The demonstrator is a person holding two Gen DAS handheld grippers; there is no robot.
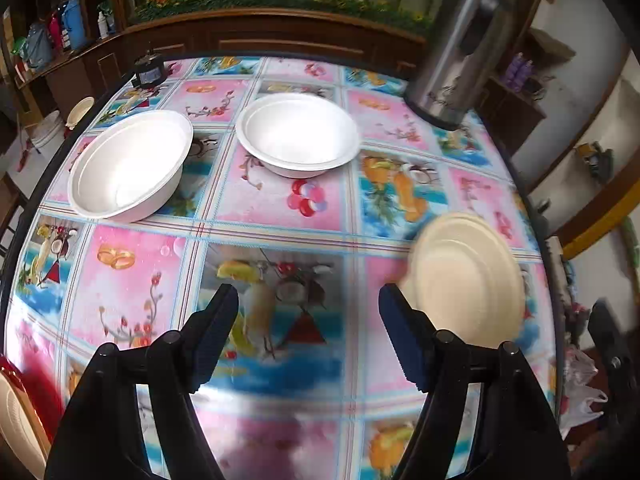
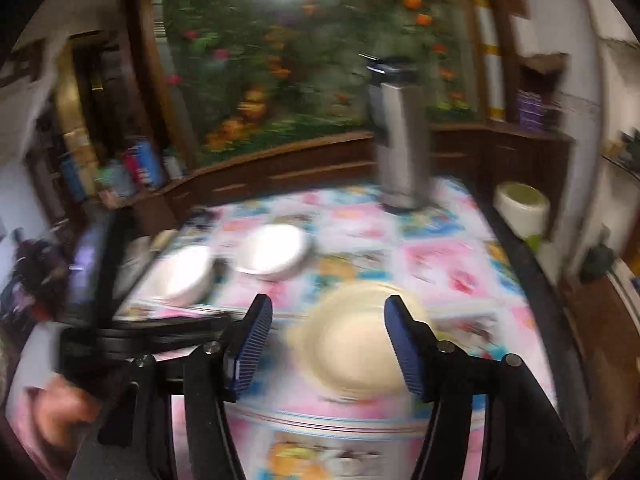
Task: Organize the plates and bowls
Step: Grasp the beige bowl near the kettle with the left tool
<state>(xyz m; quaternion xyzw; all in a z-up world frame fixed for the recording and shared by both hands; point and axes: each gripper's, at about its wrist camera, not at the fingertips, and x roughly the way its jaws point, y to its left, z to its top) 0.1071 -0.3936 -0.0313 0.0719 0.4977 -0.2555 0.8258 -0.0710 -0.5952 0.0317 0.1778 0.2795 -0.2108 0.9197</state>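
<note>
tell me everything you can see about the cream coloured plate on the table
The cream plate is round, with a raised, ridged rim and a shallow flat centre; it looks like moulded paper or pulp. It is empty and lies flat, right way up, on the patterned tablecloth, near the table's right edge in the left wrist view, apart from the two white bowls. In the right wrist view it shows blurred, beyond the open right gripper, which does not appear to touch it.
</note>
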